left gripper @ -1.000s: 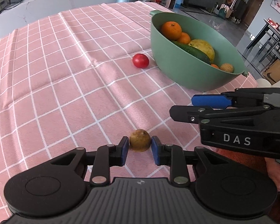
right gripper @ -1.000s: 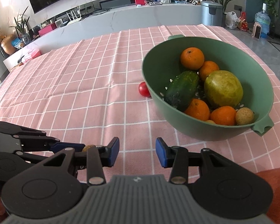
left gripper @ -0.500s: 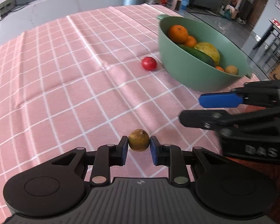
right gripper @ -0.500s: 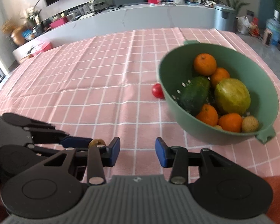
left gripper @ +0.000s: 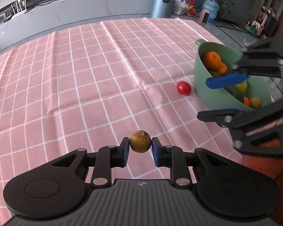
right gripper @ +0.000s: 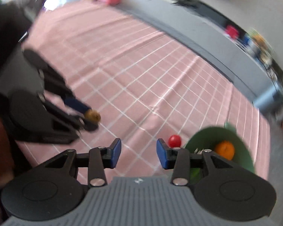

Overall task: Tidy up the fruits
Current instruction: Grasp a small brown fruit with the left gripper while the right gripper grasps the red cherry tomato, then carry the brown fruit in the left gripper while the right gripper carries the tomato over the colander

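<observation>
A small brownish-yellow fruit (left gripper: 140, 141) sits pinched between the two blue pads of the left gripper (left gripper: 140, 148), one pad pressed against each side, and it appears clear of the cloth below. The right wrist view (badly blurred) also catches this fruit (right gripper: 92, 116) at the tip of the left gripper's fingers, off to the left side of that picture.

Beyond it, a red tomato (left gripper: 183, 87) lies on the pink checked tablecloth (left gripper: 84, 75), just beside the outer wall of the green bowl (left gripper: 203, 86). The bowl holds an orange (left gripper: 212, 59) near its far rim, a smaller orange one beside it, a yellow-green fruit, part of a dark green cucumber, and a small tan fruit (left gripper: 255, 102) near the closer rim.

The right gripper (right gripper: 138, 153) has its blue pads spread apart with nothing between them; only the cloth shows through the gap. In the left wrist view it reaches in from the right edge, its fingers (left gripper: 226, 78) overlapping the bowl in the picture, one finger above the other.

Past the table's far edge runs a long pale counter (left gripper: 84, 9) with a grey bin (left gripper: 163, 3) standing at its end and a water bottle on the floor further right.
</observation>
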### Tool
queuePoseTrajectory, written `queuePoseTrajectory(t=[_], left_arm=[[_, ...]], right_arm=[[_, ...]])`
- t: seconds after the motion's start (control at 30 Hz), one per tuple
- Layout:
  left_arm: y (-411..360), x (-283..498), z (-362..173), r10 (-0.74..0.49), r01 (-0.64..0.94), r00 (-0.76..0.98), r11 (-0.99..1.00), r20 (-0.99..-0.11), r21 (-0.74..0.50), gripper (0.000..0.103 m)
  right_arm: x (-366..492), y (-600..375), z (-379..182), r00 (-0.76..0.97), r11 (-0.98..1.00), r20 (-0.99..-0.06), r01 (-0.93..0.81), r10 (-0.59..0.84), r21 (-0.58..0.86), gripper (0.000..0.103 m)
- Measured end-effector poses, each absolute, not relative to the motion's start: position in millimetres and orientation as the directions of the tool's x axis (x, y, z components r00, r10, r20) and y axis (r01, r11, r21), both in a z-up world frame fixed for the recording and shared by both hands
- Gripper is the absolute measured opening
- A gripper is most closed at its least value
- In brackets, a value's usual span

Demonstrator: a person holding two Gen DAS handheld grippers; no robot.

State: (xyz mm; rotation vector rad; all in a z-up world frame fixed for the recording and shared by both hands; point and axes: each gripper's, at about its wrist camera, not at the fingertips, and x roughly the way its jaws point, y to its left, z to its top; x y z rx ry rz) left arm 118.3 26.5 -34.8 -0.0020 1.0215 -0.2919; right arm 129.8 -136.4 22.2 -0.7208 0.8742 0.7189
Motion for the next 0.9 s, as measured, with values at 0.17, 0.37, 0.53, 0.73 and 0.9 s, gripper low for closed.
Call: queuePoseTrajectory(t=[0.17, 0.37, 0.53, 0.73, 0.9], left_arm=[[29, 127, -36, -0.241, 0.224, 0.487, 0.963, -0.84, -0.146, 0.028], [33, 135, -44, -0.244, 0.211, 0.465, 0.964, -0.851, -0.161, 0.028], [36, 138, -50, -0.253, 0.206, 0.451, 0.963, -0.856, -0.176, 0.028], [39, 141, -53, -0.269, 0.201, 0.443, 0.959, -0.855, -0.198, 0.028], [41, 142, -54, -0.281, 0.194, 0.437, 0.957, -0.854, -0.215, 0.028]], right_arm=[[167, -127, 7, 0.388, 0.407, -0.906, -0.865, 0.168, -0.294, 0.038], [200, -111, -18, 0.309, 0.211, -0.95, -0.932, 0.043, -0.293, 0.038], [218, -102, -39, 0.251, 0.132, -0.967, -0.958, -0.044, -0.255, 0.038], [236, -100, -55, 0.205, 0.105, -0.972, -0.97, -0.113, -0.217, 0.038], [248, -102, -56, 0.155, 0.122, -0.981, -0.978, -0.114, -0.169, 0.036]])
